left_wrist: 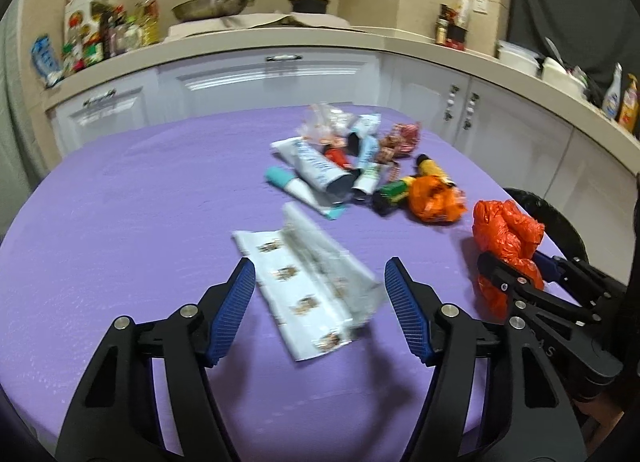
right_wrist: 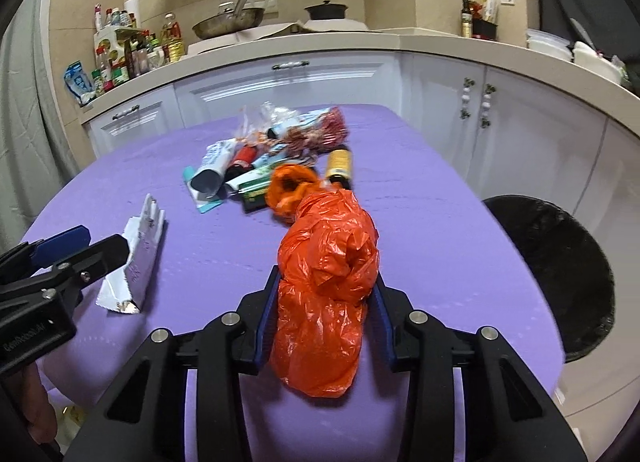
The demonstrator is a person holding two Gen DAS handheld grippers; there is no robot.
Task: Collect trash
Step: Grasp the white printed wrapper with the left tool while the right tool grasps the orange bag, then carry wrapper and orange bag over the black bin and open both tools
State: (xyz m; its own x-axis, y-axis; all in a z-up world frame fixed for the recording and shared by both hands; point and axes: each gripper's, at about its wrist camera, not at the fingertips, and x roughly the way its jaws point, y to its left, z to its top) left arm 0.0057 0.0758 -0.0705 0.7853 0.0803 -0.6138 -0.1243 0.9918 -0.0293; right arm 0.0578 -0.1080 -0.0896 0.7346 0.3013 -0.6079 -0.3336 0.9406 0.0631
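The right hand-held gripper (right_wrist: 326, 302) squeezes a crumpled red-orange plastic bag (right_wrist: 326, 286) between its blue pads. The bag sits at the near right part of the purple surface (right_wrist: 420, 190). A black trash bin (right_wrist: 560, 274) stands just past the surface edge on the right. The left hand-held gripper (left_wrist: 320, 290) is spread wide around a flat white wrapper (left_wrist: 312, 286); the wrapper is blurry, but the pads do not seem to touch it. A pile of trash (left_wrist: 360, 166) lies farther back on the surface.
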